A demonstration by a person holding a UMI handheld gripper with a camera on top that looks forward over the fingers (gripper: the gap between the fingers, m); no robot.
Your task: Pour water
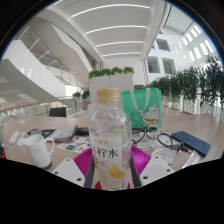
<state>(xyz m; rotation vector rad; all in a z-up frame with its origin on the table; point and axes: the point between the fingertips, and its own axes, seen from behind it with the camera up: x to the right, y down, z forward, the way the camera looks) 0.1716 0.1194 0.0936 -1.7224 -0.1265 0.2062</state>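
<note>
1. Gripper points forward and level over a table, fingers low in view – both pink pads flank a bottle.
2. Bottle is clear plastic, upright, yellow cap on, white-and-yellow label with blue characters; it fills the gap between the fingers and rises well above them.
3. Pads sit right against the bottle's lower sides; fingers look closed on it – narrow opening, just bottle width. Its base is hidden behind the fingers, so cannot tell whether it rests on the table.
4. Left of the bottle, near the fingers: a white cup with a handle, upright, apart from the bottle.
5. Right of the bottle: a dark flat slab, tilted, near the table edge; black cables lie between it and the bottle.
6. Behind the bottle: a green bag, partly hidden by it; small pink bits on the table beside the pads.
7. Beyond the table – white planter with greenery, row of plants at right, white atrium balconies and ceiling lights above.
</note>
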